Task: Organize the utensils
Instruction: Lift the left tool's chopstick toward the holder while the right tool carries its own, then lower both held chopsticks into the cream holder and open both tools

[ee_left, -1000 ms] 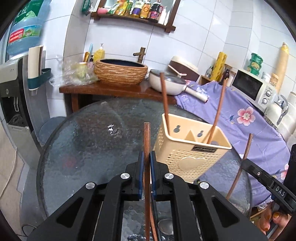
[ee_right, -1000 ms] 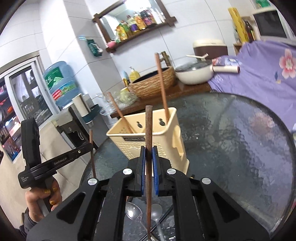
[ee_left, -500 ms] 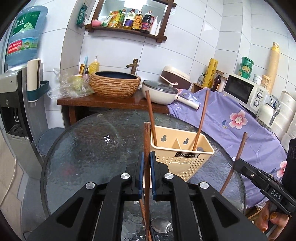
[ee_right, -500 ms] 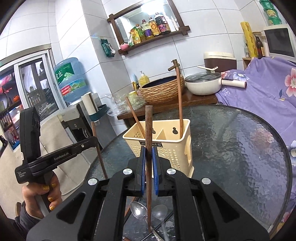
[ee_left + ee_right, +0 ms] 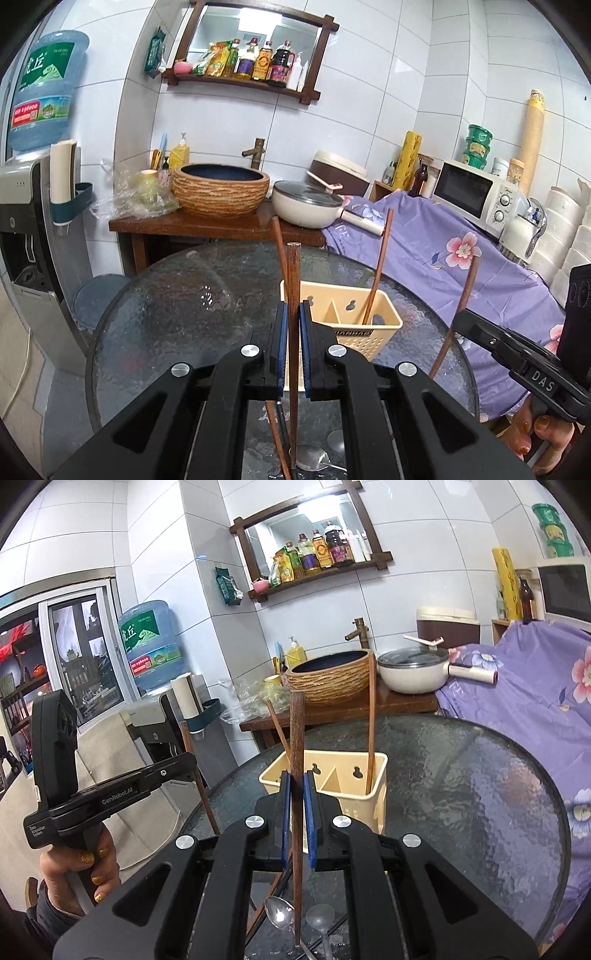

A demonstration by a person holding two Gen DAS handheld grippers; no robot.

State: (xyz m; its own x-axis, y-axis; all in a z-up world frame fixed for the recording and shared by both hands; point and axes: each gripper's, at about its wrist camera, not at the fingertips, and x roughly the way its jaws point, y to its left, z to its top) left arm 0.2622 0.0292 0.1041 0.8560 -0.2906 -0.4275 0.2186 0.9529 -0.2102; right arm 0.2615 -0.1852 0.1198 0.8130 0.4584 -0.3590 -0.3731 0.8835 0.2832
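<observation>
Chopsticks (image 5: pixel 293 295) (image 5: pixel 296 760) stand upright, one clenched in your left gripper (image 5: pixel 291 325), one in your right gripper (image 5: pixel 296 805), ready to drop end-first into the cream holder (image 5: pixel 384 325).

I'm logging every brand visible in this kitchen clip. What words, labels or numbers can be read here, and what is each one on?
"DAS": right gripper body.
"GenRobot.AI": left gripper arm.
"Data Acquisition System": left gripper handle, tiny.
"JIANHAO", partly hidden: nameplate on the cream utensil basket.
"虎丘": green label of the water jug.
Too small or blurred: the jug's red label, the bottles on the shelf, the microwave.
</observation>
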